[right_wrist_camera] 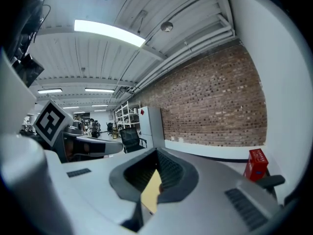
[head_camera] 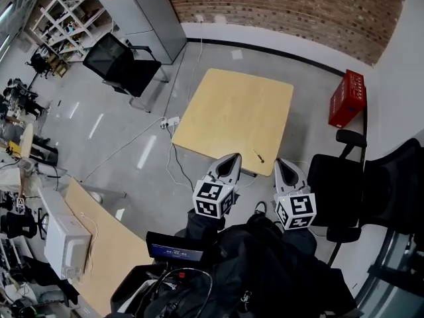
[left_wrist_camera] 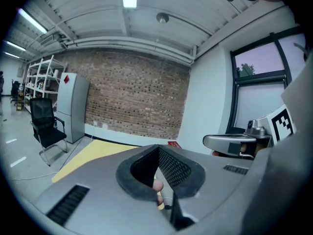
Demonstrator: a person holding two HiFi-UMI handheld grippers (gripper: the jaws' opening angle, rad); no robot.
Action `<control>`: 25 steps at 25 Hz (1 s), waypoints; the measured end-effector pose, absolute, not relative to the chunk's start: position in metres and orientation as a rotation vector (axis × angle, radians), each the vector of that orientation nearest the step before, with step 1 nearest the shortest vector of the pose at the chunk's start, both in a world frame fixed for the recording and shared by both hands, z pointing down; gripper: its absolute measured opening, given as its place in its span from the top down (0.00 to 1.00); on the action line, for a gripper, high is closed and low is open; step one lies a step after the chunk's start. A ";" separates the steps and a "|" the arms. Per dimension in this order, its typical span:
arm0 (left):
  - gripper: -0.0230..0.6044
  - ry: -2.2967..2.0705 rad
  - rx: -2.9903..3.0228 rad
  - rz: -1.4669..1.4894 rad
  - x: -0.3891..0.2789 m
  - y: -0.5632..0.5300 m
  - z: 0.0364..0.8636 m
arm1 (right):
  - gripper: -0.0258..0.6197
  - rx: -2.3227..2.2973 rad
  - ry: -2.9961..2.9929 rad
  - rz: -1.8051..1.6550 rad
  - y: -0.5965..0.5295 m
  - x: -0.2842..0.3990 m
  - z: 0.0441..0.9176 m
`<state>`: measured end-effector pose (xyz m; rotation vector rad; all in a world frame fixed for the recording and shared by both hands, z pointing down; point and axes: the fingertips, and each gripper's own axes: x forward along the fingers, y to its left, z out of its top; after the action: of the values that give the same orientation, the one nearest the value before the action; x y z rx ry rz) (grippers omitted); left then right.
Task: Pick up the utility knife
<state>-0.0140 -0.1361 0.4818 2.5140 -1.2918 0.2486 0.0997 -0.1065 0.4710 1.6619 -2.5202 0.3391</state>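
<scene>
My left gripper (head_camera: 229,163) and right gripper (head_camera: 282,165) both have jaws together, gripping nothing. The utility knife (head_camera: 258,156), small and dark, lies near the wooden table's (head_camera: 225,105) near right edge, between them. I judge it light, stiff and slick, so I'd clamp across the handle's middle, clear of the blade.

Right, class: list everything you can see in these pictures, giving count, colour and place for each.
table: one, light wood, mid-floor
utility knife: one, dark, on the table near its front edge
crate: one, red, floor right of the table
office chair: one, black, beyond the table's left
cabinet: one, grey, by the brick wall
power strip: one, white, floor left of the table
left gripper: grey, jaws together, empty
right gripper: grey, jaws together, empty
</scene>
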 end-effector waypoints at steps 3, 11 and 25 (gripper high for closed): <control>0.97 -1.299 2.500 0.262 -0.008 -0.150 0.487 | 0.96 1.644 -2.526 0.357 -0.122 0.105 0.478; 0.97 -1.320 2.464 0.291 0.008 -0.184 0.499 | 0.96 1.556 -2.544 0.397 -0.160 0.119 0.492; 0.97 -1.323 2.316 0.376 -0.014 -0.193 0.564 | 0.96 1.423 -2.497 0.514 -0.181 0.098 0.549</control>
<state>-0.0137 -0.1932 0.5636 2.3159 -1.3227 0.3756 0.0984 -0.1807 0.5486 1.4227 -2.4971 0.5142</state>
